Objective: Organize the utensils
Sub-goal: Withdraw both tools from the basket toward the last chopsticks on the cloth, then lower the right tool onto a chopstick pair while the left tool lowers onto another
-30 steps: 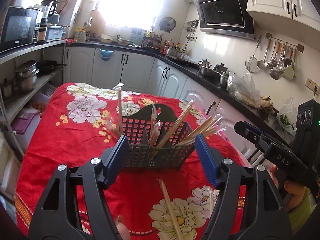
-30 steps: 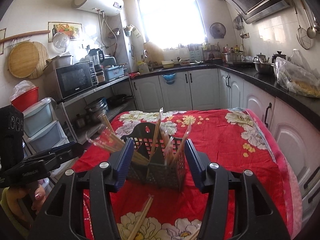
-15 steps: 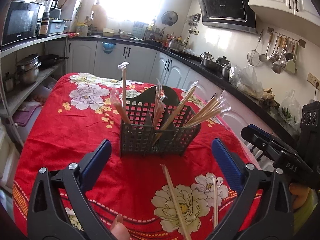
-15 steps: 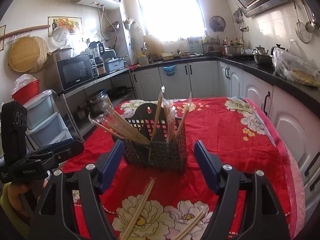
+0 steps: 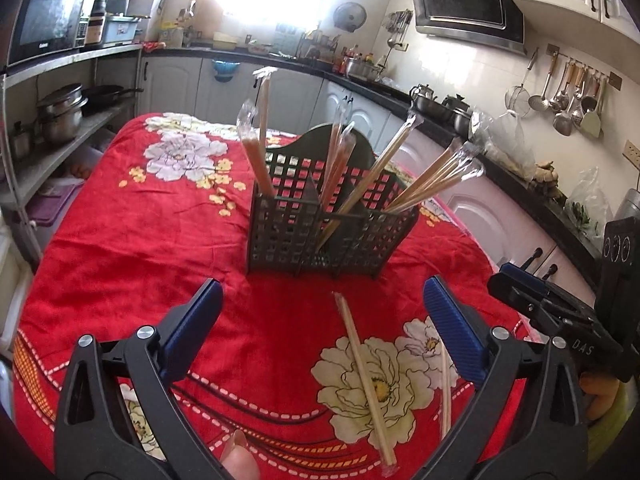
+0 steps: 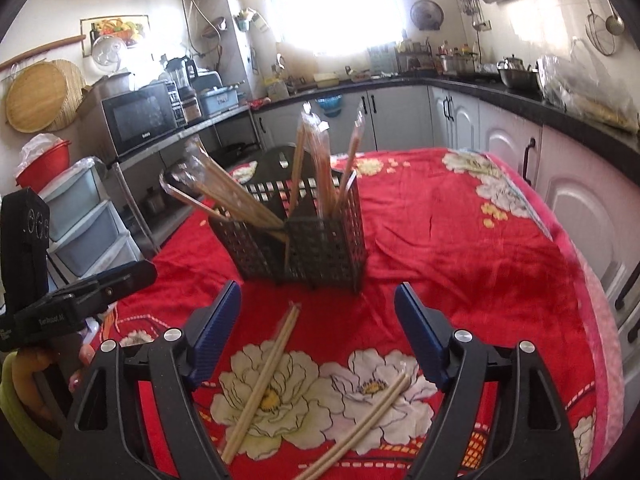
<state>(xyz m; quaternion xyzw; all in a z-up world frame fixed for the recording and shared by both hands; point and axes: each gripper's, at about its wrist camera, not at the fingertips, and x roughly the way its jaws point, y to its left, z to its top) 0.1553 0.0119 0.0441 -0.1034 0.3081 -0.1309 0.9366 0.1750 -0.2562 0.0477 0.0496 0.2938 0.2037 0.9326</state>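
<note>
On the red floral tablecloth (image 5: 132, 240), most plastic-wrapped wooden chopsticks (image 5: 372, 184) are already stood in the dark slotted plastic basket (image 5: 328, 236), while two loose pairs (image 6: 264, 390) remain to be gathered beneath the empty, wide-open left gripper (image 5: 322, 320) and the empty, opening right gripper (image 6: 318, 328)

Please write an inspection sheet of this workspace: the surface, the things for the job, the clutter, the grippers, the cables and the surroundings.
Surface: table under a red floral cloth, wrinkled.
Job's things: dark mesh utensil caddy standing upright, with wrapped chopsticks leaning in its compartments; two loose chopstick pairs on the cloth, the pair nearer the caddy and the nearer pair.
Clutter: nothing seen on the cloth.
Grippers: left gripper open, nothing between its jaws; right gripper with jaws opening, nothing held.
Cables: nothing seen on the table.
Surroundings: kitchen; microwave on a shelf, range hood, hanging ladles, bright window.
</note>
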